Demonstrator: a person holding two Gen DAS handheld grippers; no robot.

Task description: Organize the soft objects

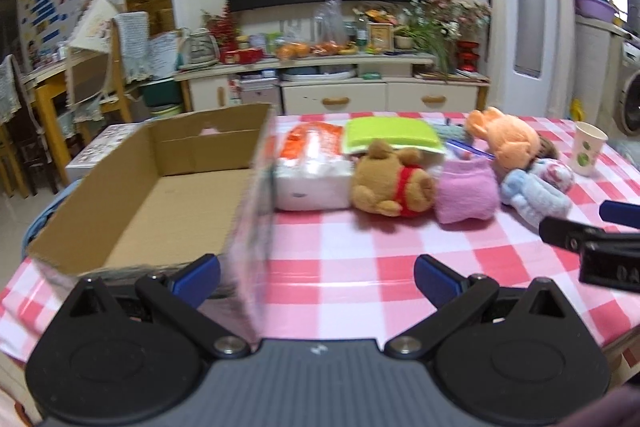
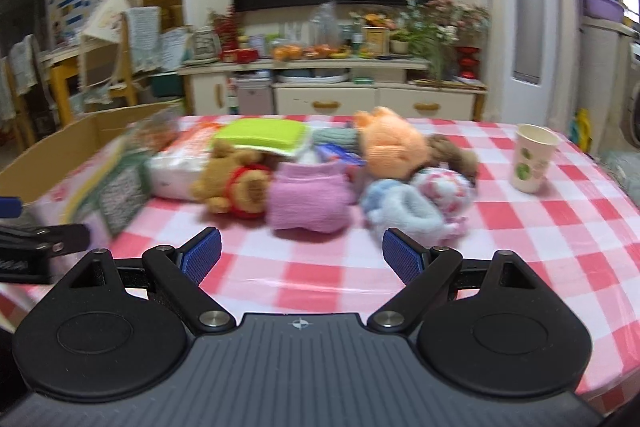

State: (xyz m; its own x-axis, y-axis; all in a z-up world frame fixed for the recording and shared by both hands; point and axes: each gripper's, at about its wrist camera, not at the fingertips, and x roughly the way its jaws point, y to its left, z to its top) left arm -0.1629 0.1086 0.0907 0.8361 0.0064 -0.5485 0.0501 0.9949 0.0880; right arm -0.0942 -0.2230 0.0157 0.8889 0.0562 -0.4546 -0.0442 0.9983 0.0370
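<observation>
An open brown cardboard box (image 1: 160,195) sits on the left of the table, with nothing inside. To its right lies a row of soft things: a white and orange tissue pack (image 1: 312,171), a green pad (image 1: 388,135), a brown bear in a red shirt (image 1: 392,183), a pink fleece piece (image 1: 466,197), an orange plush rabbit (image 1: 510,141) and a pale blue fuzzy item (image 1: 534,197). My left gripper (image 1: 318,277) is open and straddles the box's blurred right wall at its near corner. My right gripper (image 2: 302,255) is open over bare cloth, just short of the pink fleece piece (image 2: 308,205).
A pink and white checked cloth (image 1: 360,255) covers the table. A paper cup (image 2: 532,159) stands at the right near the far edge. A pink patterned soft ball (image 2: 444,191) lies beside the blue item. A TV cabinet and chairs stand beyond the table.
</observation>
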